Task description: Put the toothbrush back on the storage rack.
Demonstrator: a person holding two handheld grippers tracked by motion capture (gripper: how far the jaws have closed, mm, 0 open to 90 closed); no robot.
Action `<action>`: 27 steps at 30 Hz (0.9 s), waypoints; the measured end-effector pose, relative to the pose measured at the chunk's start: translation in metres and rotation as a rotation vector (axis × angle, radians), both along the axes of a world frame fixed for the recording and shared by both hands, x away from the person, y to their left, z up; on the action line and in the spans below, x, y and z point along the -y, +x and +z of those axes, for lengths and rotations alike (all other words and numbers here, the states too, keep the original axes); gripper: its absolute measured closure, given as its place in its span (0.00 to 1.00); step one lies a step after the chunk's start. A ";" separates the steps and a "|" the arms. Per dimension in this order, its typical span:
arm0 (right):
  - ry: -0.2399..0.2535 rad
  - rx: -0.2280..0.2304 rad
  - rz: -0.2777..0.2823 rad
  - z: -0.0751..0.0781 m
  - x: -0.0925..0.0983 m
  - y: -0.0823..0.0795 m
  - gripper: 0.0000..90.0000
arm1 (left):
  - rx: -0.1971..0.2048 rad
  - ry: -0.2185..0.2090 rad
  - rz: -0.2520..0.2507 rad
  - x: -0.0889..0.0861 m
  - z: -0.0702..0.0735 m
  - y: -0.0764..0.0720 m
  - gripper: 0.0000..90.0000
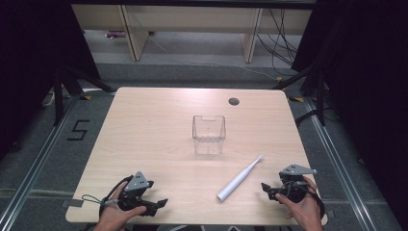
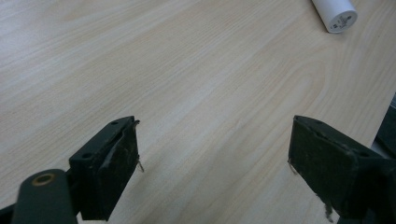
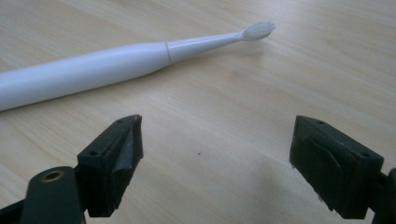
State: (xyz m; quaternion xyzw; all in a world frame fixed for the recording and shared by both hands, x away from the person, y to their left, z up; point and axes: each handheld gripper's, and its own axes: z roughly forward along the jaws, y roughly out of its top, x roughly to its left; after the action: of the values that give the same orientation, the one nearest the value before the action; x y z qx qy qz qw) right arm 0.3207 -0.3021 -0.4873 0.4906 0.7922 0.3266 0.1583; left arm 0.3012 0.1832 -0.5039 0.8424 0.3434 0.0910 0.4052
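A white electric toothbrush (image 1: 239, 178) lies flat on the wooden table (image 1: 159, 125), its brush head pointing to the far right. A clear plastic box (image 1: 209, 134) stands upright at the table's middle. My right gripper (image 1: 270, 190) rests near the front right edge, open, just right of the toothbrush (image 3: 116, 63), nothing between its jaws. My left gripper (image 1: 156, 204) sits at the front left edge, open and empty. In the left gripper view the butt end of the toothbrush (image 2: 334, 14) lies at the upper right.
A round cable hole (image 1: 234, 101) is set in the table's far side. Wooden furniture legs (image 1: 134, 33) and cables (image 1: 279, 43) stand on the floor beyond. The table's right edge (image 2: 383, 116) runs close by my left gripper's right jaw.
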 end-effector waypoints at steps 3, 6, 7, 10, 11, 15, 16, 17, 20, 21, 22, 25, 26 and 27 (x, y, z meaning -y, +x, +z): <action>0.002 -0.029 -0.003 0.001 -0.001 -0.001 0.25 | 0.002 -0.004 0.003 0.000 -0.001 0.000 0.17; -0.007 -0.001 0.021 0.001 -0.001 0.000 0.25 | 0.001 -0.001 0.004 0.000 0.000 0.000 0.17; 0.001 -0.007 0.017 0.001 -0.001 0.000 0.26 | 0.001 -0.001 0.004 0.000 0.000 0.000 0.17; 0.016 -0.003 0.050 0.001 -0.002 0.001 0.30 | 0.001 -0.001 0.004 0.000 0.000 0.000 0.17; 0.020 0.012 0.055 0.000 -0.002 0.002 0.31 | 0.001 -0.002 0.004 0.000 -0.001 0.000 0.17; 0.007 0.030 0.081 0.000 -0.004 0.002 0.44 | 0.000 -0.002 0.004 0.000 -0.001 -0.001 0.17; 0.013 0.019 0.082 0.002 -0.005 0.002 0.50 | 0.004 0.004 0.009 0.000 -0.001 0.000 0.17; 0.026 0.000 0.077 0.002 -0.007 0.001 0.52 | 0.003 0.003 0.009 0.000 -0.001 0.000 0.17; 0.009 0.006 0.103 0.002 -0.010 0.001 0.57 | 0.000 -0.001 0.005 0.000 -0.001 0.000 0.17; 0.018 0.000 0.112 0.003 -0.012 0.002 0.61 | 0.000 -0.002 0.006 0.000 -0.001 0.000 0.17; 0.022 0.015 0.127 0.002 -0.014 0.002 0.64 | 0.003 0.005 0.012 0.000 -0.001 0.000 0.17; 0.020 0.018 0.164 0.005 -0.021 0.002 0.73 | 0.003 0.008 0.009 0.000 -0.001 0.000 0.17; 0.029 -0.004 0.169 0.005 -0.025 0.000 0.76 | -0.002 -0.010 0.012 0.001 -0.001 -0.001 0.17; 0.029 -0.004 0.169 0.005 -0.025 0.000 0.76 | -0.002 -0.010 0.012 0.001 -0.001 -0.001 0.17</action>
State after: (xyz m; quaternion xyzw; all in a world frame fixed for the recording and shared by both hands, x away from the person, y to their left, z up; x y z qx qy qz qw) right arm 0.3210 -0.2774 -0.4818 0.4248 0.8264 0.3491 0.1214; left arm 0.3007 0.1819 -0.5053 0.8382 0.3495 0.0907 0.4086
